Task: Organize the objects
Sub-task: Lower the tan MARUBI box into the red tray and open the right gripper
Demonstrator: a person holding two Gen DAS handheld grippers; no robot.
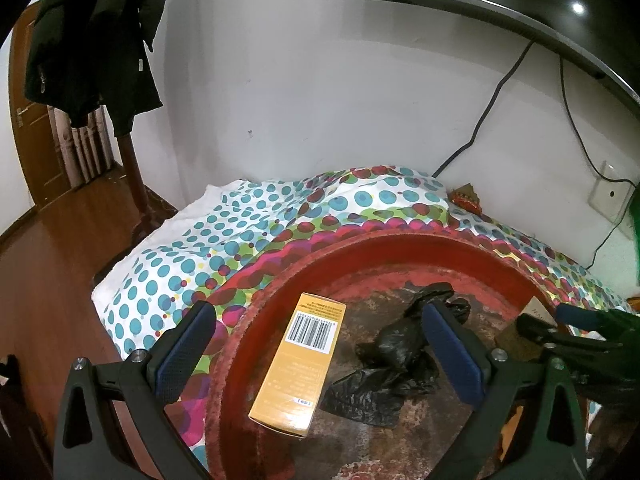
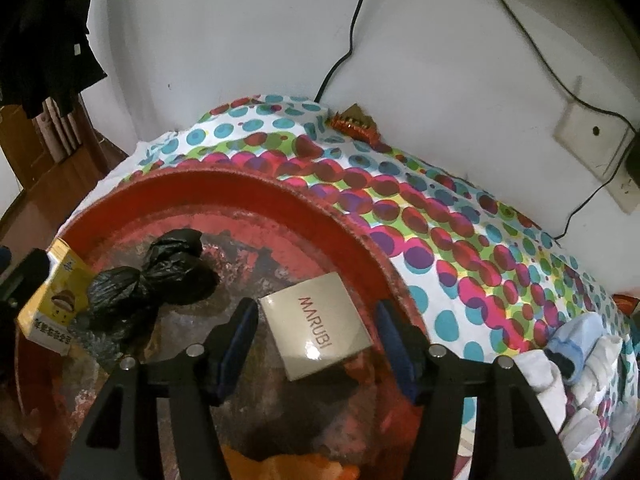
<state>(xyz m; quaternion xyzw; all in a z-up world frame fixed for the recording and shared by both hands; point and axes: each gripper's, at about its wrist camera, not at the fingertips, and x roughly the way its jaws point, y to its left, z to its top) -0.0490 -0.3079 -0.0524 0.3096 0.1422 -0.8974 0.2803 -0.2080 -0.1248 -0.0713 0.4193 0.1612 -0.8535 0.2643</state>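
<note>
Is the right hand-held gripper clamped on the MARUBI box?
No, the right hand-held gripper is open, its fingers apart around the MARUBI box.

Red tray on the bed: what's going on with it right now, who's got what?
Nobody has anything yet. The left gripper is open over the red tray, its fingers straddling the yellow box and the black plastic bag. The right gripper is also open, with the white MARUBI box lying between its fingers. All three things lie in the tray, which sits on the polka-dot bedspread.
</note>
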